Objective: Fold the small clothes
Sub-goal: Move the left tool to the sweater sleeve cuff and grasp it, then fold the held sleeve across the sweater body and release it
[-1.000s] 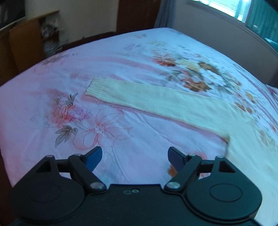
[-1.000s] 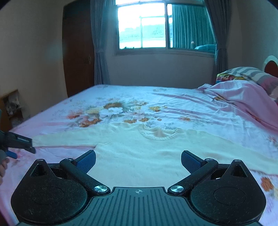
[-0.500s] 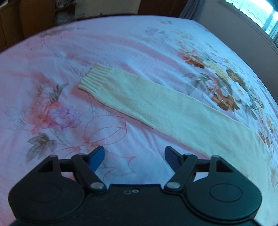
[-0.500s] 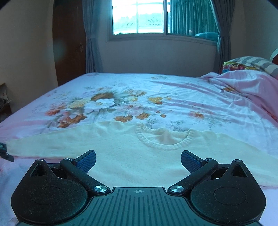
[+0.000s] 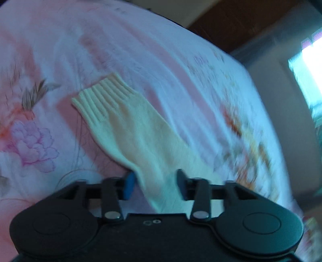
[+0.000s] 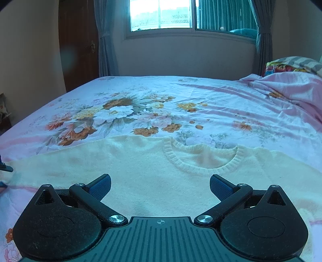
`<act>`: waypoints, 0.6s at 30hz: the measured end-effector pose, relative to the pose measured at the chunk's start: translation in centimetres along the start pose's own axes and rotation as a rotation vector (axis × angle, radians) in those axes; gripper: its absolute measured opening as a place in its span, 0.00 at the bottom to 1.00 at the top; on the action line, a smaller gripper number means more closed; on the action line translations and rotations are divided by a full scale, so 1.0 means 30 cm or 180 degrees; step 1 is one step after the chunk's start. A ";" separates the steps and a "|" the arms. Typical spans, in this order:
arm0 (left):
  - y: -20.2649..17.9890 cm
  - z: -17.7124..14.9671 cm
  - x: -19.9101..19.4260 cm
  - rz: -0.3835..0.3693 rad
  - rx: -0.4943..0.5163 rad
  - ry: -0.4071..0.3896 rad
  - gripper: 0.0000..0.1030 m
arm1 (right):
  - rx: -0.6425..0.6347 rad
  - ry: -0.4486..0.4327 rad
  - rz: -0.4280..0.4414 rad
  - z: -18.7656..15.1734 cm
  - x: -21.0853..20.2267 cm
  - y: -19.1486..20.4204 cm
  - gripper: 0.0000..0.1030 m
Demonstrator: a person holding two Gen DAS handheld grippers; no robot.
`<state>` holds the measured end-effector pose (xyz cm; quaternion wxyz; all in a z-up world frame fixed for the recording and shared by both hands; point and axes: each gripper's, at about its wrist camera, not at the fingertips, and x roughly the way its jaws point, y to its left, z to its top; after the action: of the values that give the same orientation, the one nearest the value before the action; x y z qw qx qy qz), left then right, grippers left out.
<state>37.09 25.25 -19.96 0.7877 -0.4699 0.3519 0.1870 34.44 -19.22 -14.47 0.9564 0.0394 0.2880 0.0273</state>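
A cream knitted sweater [image 6: 140, 165] lies flat on the bed, its round ribbed collar [image 6: 201, 159] facing away from me. Its left sleeve [image 5: 136, 133] runs out to a ribbed cuff [image 5: 100, 96]. My left gripper [image 5: 155, 183] is tilted down over that sleeve, well behind the cuff. Its jaws are closing with the sleeve between them. The blue left pad [image 5: 129, 185] sits at the sleeve's edge, and a gap still shows between the pads. My right gripper [image 6: 160, 186] hangs open just above the sweater's chest, below the collar, with nothing between its fingers.
The bed carries a pink floral sheet [image 6: 124, 114]. A bunched pink quilt [image 6: 291, 88] and striped pillows [image 6: 297, 62] lie at the far right. A window [image 6: 161, 14] with curtains and a dark door [image 6: 78, 46] stand behind the bed.
My left gripper rolled, dropped toward the sleeve and narrowed its jaws around it. The right gripper moved forward and lower over the sweater's body, still open.
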 end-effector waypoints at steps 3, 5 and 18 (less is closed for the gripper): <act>0.037 0.017 0.026 -0.0120 -0.0208 -0.0033 0.08 | 0.0049 0.0002 -0.0009 -0.009 0.002 -0.012 1.00; 0.005 0.009 0.017 -0.0070 0.0016 -0.0124 0.07 | 0.0047 0.0036 -0.0051 -0.013 0.009 -0.022 1.00; -0.649 -0.530 -0.234 -0.1104 0.3101 -0.0591 0.06 | 0.0245 0.0066 -0.0317 -0.034 -0.053 -0.199 1.00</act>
<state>38.46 2.14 -7.94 0.9621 -0.0820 0.2437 -0.0906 32.72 -25.23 -14.99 0.9513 0.0615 0.3004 -0.0310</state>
